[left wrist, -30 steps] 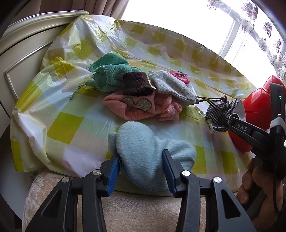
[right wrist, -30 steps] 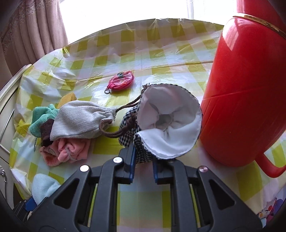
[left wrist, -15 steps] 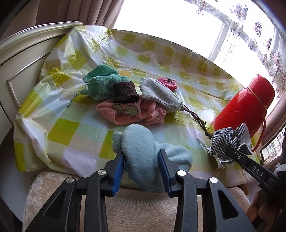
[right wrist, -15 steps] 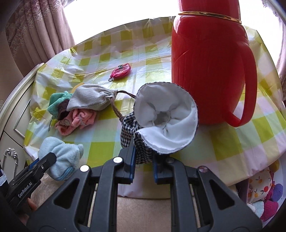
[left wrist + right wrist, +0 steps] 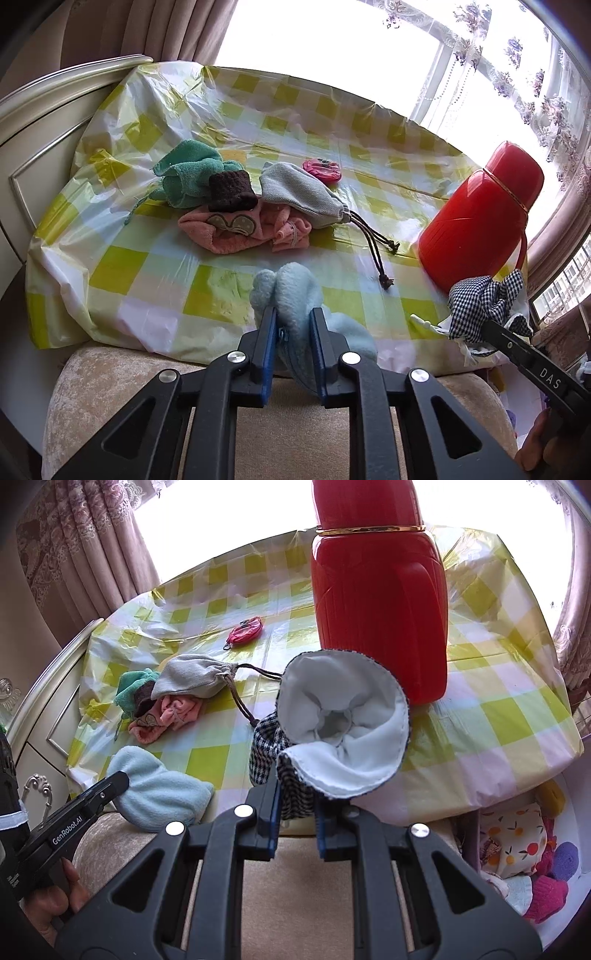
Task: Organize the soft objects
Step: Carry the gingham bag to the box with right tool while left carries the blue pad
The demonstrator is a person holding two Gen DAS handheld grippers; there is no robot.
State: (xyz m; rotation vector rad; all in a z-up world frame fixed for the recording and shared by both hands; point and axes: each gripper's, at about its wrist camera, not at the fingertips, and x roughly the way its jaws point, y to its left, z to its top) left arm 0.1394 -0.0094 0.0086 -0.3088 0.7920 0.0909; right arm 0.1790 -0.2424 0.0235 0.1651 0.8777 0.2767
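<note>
Bin of soft toys shows lower right, right view only. Left gripper, closing, squeezes fluffy blue mitten at bottom centre; right gripper clamps checked pouch, white lining flared.

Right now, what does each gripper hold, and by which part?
The right gripper holds the checkered pouch by its lower checkered fabric. The left gripper is closing on the light blue plush piece, around its near end.
</note>
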